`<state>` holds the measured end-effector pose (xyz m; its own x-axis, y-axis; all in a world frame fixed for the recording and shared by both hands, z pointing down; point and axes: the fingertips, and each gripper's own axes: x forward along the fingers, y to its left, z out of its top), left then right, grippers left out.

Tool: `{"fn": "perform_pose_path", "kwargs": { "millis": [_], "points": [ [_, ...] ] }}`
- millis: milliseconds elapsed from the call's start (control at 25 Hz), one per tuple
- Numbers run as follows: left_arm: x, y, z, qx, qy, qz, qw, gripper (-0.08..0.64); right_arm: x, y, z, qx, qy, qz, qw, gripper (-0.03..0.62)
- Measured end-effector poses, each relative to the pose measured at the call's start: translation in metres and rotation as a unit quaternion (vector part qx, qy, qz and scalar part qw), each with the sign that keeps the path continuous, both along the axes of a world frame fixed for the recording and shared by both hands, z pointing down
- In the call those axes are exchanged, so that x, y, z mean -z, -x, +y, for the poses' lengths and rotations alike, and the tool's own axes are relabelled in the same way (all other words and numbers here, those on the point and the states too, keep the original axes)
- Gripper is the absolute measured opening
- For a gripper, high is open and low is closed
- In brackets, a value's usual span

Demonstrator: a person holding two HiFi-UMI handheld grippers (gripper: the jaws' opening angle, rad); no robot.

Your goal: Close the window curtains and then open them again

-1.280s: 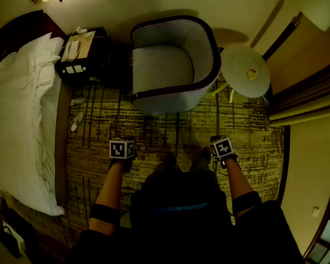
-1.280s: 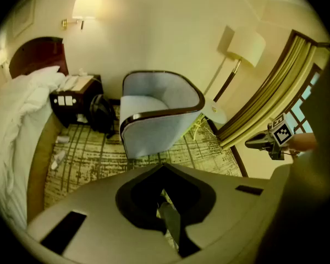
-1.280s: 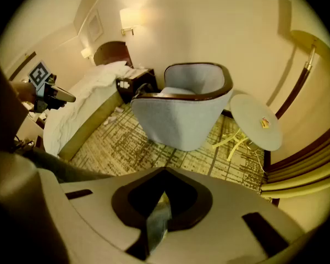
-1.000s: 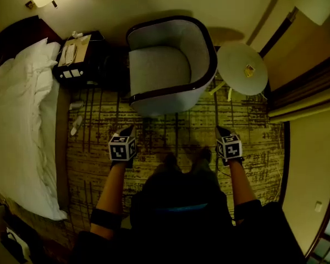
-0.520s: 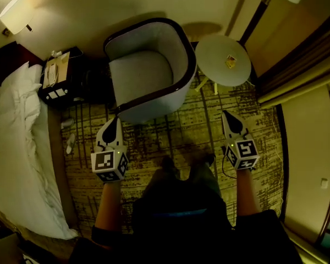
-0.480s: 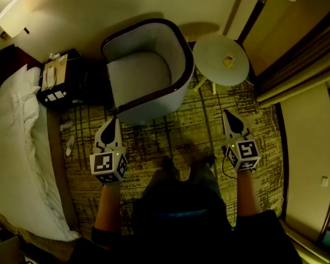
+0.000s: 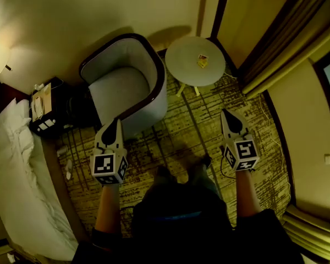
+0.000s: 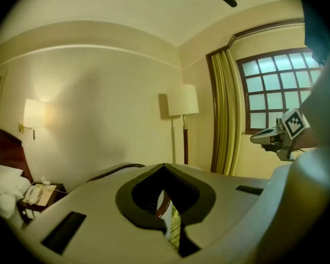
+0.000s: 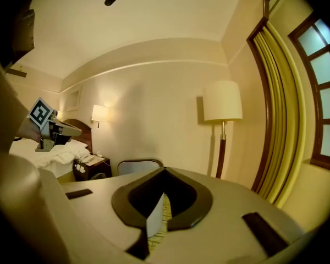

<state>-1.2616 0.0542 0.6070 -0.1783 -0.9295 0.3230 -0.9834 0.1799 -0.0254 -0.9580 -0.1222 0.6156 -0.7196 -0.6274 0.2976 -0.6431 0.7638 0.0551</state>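
- While the person stands on the patterned carpet facing the armchair, both arms are held out forward, one gripper in each hand.
- The left gripper points at the armchair's near front corner. Its jaws are pressed together with nothing between them; the left gripper view shows only a sliver of chair and carpet through the gap behind the tips.
- The right gripper is level with it, well to the right of the armchair over bare carpet. Its jaws are likewise closed and empty.
- The curtains hang to the right of the armchair, beyond the small round counter beside it. They are gathered into narrow yellow folds against the dark frame, apart from both grippers.
- The window lies uncovered past those folds, farther from the armchair, its panes lit pale blue.
- A floor lamp stands behind the armchair's right side, between it and the curtains.
- A nightstand sits just to the left of the armchair, with the white bed beyond it.
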Motion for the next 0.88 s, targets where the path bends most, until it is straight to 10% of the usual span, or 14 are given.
{"fn": "perform_pose_path", "kwargs": {
  "millis": [320, 880],
  "points": [
    [-0.006, -0.102, -0.107, -0.117, 0.005, 0.009, 0.9931, -0.012, -0.002, -0.119, -0.039, -0.109, 0.004, 0.013, 0.994, 0.012],
    [-0.004, -0.321, -0.267, -0.295, 0.004, 0.007, 0.9556, -0.012, 0.001, -0.333, -0.084, -0.256, 0.003, 0.011, 0.967, 0.012]
  ]
}}
